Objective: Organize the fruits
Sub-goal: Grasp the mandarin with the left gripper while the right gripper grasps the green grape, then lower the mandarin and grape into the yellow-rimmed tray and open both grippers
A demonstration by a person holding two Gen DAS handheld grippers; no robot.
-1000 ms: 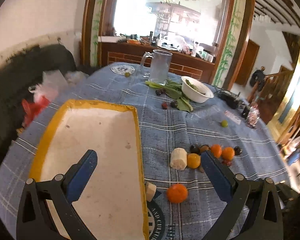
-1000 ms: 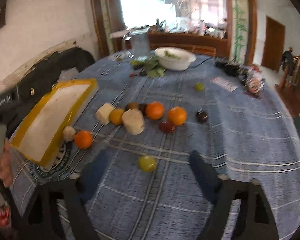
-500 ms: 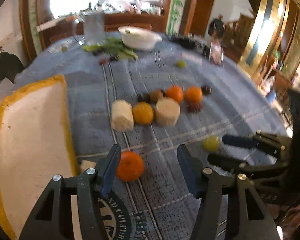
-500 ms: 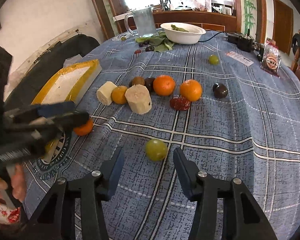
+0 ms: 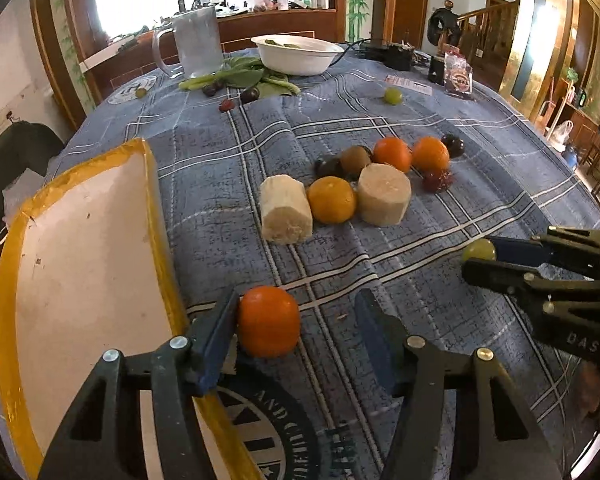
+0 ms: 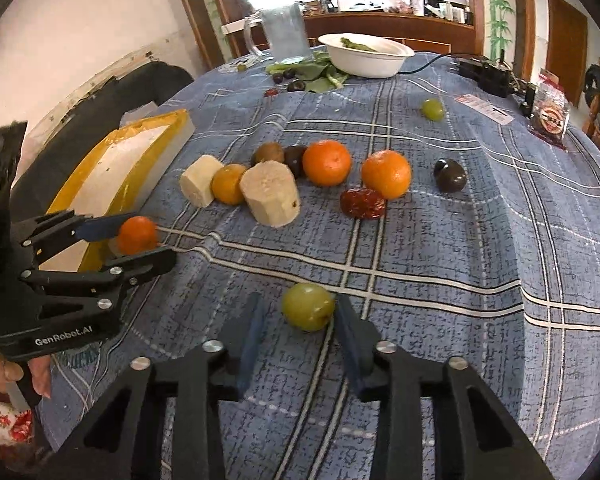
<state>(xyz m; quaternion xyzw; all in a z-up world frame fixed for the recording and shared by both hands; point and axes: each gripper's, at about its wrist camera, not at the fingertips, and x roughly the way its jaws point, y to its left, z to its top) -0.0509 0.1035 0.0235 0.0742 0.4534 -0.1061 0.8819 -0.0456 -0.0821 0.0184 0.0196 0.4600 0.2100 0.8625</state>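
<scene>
Both pickups are underway: the left gripper [image 5: 296,336] is closing around a tangerine [image 5: 269,321], its far pad not yet touching. The right gripper [image 6: 298,332] is closing on a green grape [image 6: 308,306] between its pads; next, I'd judge, lift both toward the yellow-rimmed tray [image 5: 80,264].

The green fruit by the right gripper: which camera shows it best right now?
The right wrist view. There the green fruit sits whole and close between the closing right gripper, one pad touching it, the other still apart. The left wrist view shows it only small at the edge, partly hidden by that gripper's finger.

Matt woven tablecloth [image 5: 380,92], glossy orange [image 5: 269,321]
</scene>
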